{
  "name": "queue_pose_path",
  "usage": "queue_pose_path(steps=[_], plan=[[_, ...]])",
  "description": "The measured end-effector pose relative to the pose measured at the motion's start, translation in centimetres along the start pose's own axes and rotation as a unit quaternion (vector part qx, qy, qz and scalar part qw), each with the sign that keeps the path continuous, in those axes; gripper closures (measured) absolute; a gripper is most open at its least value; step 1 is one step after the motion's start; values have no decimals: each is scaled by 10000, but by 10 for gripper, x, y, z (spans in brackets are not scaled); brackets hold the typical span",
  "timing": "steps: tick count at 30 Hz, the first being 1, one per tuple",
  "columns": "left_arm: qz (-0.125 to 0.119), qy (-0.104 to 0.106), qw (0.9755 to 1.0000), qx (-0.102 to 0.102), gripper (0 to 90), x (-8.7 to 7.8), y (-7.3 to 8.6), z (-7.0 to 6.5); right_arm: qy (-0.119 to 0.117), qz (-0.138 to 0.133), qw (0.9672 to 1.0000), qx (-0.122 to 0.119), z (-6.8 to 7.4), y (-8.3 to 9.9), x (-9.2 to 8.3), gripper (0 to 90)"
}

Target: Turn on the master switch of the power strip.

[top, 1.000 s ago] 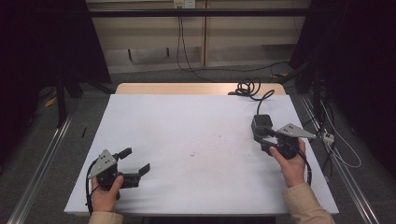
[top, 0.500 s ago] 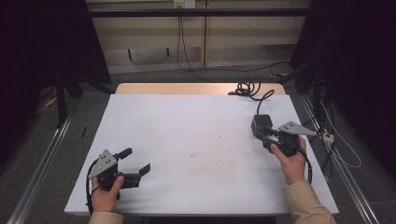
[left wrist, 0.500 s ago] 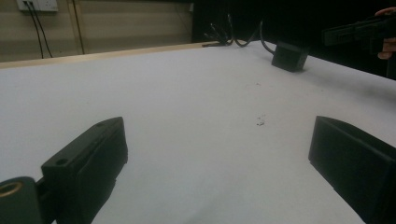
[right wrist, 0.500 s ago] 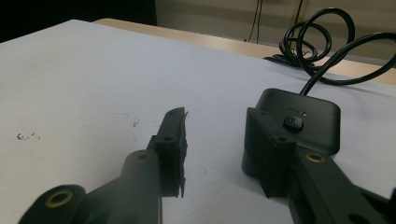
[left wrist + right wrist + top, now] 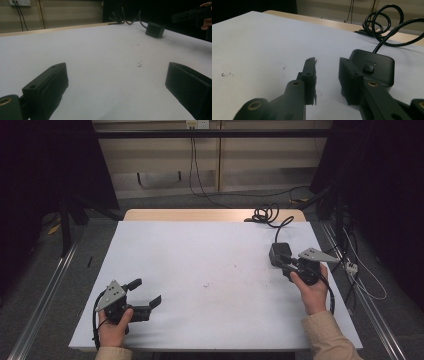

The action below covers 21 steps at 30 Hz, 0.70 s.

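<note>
— Since a second ago, what has changed under your hands?

— Your right gripper (image 5: 283,263) has been narrowing its jaws; your hands and the black charger box (image 5: 279,253) sit where they sat. From the high view, your right hand (image 5: 312,292) holds that gripper at the right side of the white table (image 5: 200,270), its tips right at the near edge of the box. The box's cable (image 5: 267,215) curls off toward the far edge.

— And your left?

— Your left gripper (image 5: 146,295) rests near the front left corner, well apart from the box, jaws spread wide over bare table.

— What does the left gripper view give you?

— Its two jaws stand far apart with nothing between them; the box (image 5: 155,29) sits far off at the upper right, with your other gripper (image 5: 192,15) beyond it.

— The right gripper view?

— Your right gripper (image 5: 328,75) shows a narrow gap between its jaws, holding nothing. The box (image 5: 374,66) lies just behind the right-hand jaw, outside the gap; whether that jaw touches it, you cannot tell. The cable (image 5: 387,27) loops behind.
</note>
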<state>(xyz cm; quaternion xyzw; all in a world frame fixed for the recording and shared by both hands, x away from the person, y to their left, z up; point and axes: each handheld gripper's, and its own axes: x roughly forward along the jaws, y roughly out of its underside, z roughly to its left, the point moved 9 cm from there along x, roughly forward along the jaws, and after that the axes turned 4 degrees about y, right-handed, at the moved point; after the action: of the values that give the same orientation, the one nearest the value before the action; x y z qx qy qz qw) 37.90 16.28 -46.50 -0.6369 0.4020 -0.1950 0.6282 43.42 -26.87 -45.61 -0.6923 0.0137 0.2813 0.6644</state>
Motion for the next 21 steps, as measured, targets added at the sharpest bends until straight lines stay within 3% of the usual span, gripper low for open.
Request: queue_pose_path(steps=[21], plan=[[32, 34, 10000, -19, 42, 1, 1, -1, -100, 22, 9999, 58, -1, -7, 5, 790]])
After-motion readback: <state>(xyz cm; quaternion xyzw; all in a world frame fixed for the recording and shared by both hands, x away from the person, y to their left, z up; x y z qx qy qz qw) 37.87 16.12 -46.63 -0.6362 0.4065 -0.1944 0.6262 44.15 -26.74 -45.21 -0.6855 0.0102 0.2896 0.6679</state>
